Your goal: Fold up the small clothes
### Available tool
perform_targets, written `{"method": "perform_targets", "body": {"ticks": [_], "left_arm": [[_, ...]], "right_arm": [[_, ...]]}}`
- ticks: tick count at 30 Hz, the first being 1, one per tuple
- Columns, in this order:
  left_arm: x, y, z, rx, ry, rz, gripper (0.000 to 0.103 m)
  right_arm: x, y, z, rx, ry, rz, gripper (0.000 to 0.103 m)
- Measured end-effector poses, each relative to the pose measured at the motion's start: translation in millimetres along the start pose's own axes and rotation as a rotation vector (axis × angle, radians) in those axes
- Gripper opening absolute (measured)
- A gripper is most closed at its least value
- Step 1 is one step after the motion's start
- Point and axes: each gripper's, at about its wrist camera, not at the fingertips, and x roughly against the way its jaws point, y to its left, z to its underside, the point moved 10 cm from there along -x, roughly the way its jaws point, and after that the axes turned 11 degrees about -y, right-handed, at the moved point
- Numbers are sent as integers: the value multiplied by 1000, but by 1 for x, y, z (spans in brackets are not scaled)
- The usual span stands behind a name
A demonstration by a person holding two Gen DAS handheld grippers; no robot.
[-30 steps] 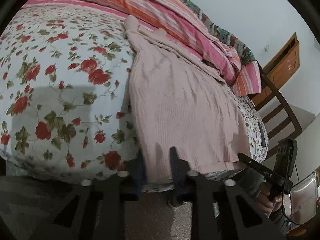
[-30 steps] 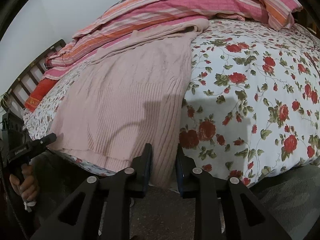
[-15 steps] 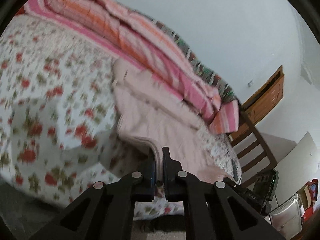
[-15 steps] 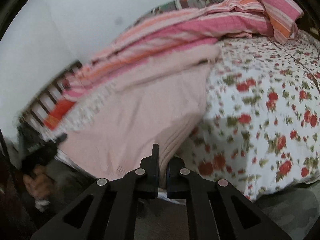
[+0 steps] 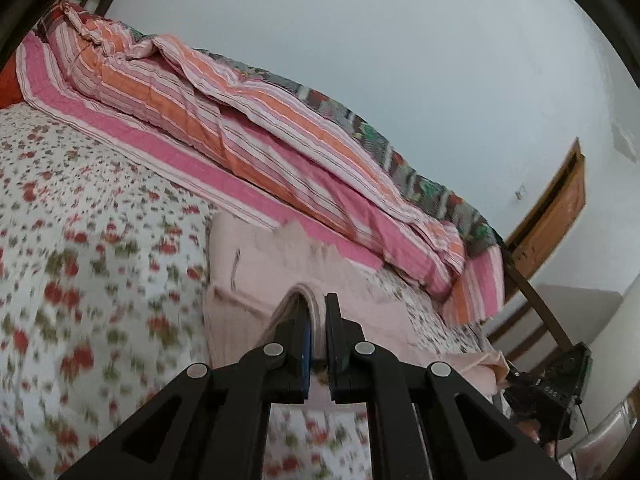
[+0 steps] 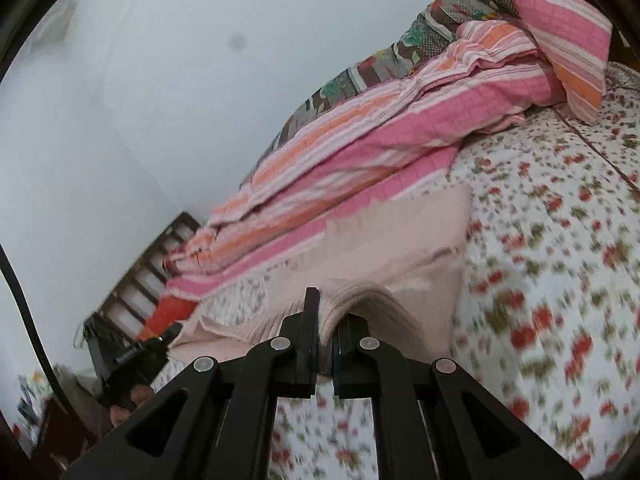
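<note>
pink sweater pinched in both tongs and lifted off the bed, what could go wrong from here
1. Each pair of tongs, left and right, grips only a thin bunch of the pink sweater's hem, so the knit may slip out mid-fold.
2. The sweater's far end lies against the striped quilt; carrying the hem forward could snag or overshoot onto it.

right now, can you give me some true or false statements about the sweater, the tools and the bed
1. The left tool is shut on the pink sweater. True.
2. The right tool is open and holds nothing. False: it pinches the sweater hem too.
3. The bedspread is plain blue. False: white with red flowers.
4. A striped blanket lies along the wall side of the bed. True.
5. The sweater lies fully flat. False: its near edge is lifted.
</note>
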Motion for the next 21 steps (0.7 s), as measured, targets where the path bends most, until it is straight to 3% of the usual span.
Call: {"method": "perform_targets", "body": {"ticks": [12, 17, 21], "left_arm": [[-116, 28, -28, 16, 12, -47, 7], [-167, 46, -35, 32, 40, -129, 7], [-196, 61, -35, 48, 55, -152, 7]], "right_arm": [[-105, -35, -44, -21, 36, 30, 5], [-151, -57, -54, -1, 63, 64, 5], [-187, -83, -50, -12, 101, 119, 5]]}}
